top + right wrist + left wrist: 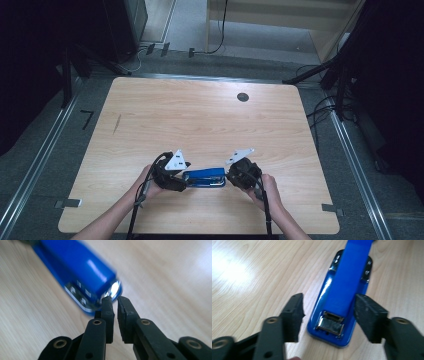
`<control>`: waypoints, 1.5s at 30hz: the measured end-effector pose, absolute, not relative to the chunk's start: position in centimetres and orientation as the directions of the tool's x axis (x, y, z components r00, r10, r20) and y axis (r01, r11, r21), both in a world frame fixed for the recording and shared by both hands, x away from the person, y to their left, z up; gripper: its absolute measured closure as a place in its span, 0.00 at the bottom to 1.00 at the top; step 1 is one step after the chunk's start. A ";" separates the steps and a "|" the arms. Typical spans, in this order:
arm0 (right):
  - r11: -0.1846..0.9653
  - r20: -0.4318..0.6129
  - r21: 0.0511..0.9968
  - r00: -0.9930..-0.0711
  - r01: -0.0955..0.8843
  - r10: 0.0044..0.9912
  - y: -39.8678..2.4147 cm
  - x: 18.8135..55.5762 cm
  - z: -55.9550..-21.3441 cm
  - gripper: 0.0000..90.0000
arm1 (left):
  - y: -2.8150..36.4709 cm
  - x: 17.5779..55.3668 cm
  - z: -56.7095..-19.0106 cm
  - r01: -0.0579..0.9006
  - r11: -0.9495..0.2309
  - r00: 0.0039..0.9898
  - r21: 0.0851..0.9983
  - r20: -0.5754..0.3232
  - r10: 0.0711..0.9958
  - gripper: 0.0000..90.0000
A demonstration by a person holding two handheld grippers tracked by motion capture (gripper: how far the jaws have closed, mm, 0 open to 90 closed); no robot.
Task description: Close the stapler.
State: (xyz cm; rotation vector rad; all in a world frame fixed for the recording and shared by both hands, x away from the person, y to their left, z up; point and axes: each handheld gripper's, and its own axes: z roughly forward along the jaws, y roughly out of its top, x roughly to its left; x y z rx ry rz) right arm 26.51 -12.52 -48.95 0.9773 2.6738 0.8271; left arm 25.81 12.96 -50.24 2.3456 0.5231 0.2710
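1. Blue stapler (206, 177) lies flat on the wooden table (200, 115), near the table's front edge, well short of the dark round hole (243, 97) at the far side.
2. Left gripper (328, 315) sits at the stapler's left end; jaws open, one on each side of the stapler's front end, pads clear of it.
3. Right gripper (114, 305) sits at the stapler's right end; jaws nearly closed, empty, tips just beside its rear corner.
4. Hands (270, 187) hold both grippers just nearer than the stapler.
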 end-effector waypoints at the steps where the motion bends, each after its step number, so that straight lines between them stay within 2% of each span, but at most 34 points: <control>1: 0.622 0.014 0.570 -0.764 0.536 0.645 -12.6 26.5 -48.5 0.94 | 12.7 25.7 -50.3 0.285 -0.671 0.898 0.685 0.055 0.437 0.59; 4: 0.573 0.027 0.626 -0.749 0.528 0.662 -13.1 26.5 -47.2 0.94 | 12.3 25.5 -50.4 0.273 -0.680 0.901 0.680 0.067 0.429 0.65; 8: 0.534 0.073 0.678 -0.769 0.505 0.635 -12.8 26.2 -45.7 0.93 | 12.4 25.7 -50.5 0.276 -0.681 0.904 0.678 0.058 0.424 0.65; 12: 0.591 0.051 0.631 -0.786 0.503 0.615 -11.5 25.9 -46.6 0.93 | 12.3 25.7 -50.5 0.278 -0.686 0.904 0.673 0.059 0.424 0.65; 19: 0.611 0.042 0.609 -0.790 0.505 0.611 -11.4 25.7 -47.2 0.96 | 12.2 25.7 -50.7 0.283 -0.688 0.902 0.669 0.058 0.427 0.65; 35: 0.594 0.053 0.620 -0.782 0.513 0.621 -11.2 25.7 -47.7 0.98 | 12.2 25.7 -50.8 0.291 -0.681 0.900 0.671 0.048 0.432 0.64; 37: 0.573 0.074 0.632 -0.777 0.521 0.625 -11.4 25.7 -47.6 0.94 | 12.1 25.7 -50.7 0.298 -0.678 0.895 0.672 0.050 0.444 0.62; 41: 0.522 0.094 0.678 -0.765 0.518 0.638 -12.3 25.9 -46.5 0.84 | 12.4 25.9 -50.1 0.320 -0.646 0.869 0.693 0.056 0.491 0.45; 42: 0.514 0.094 0.683 -0.761 0.518 0.642 -12.5 25.9 -46.4 0.79 | 12.6 25.9 -49.9 0.326 -0.640 0.862 0.696 0.061 0.504 0.41; 45: 0.490 0.103 0.684 -0.737 0.540 0.668 -13.4 26.0 -46.4 0.56 | 13.5 26.0 -49.3 0.361 -0.606 0.830 0.709 0.052 0.555 0.30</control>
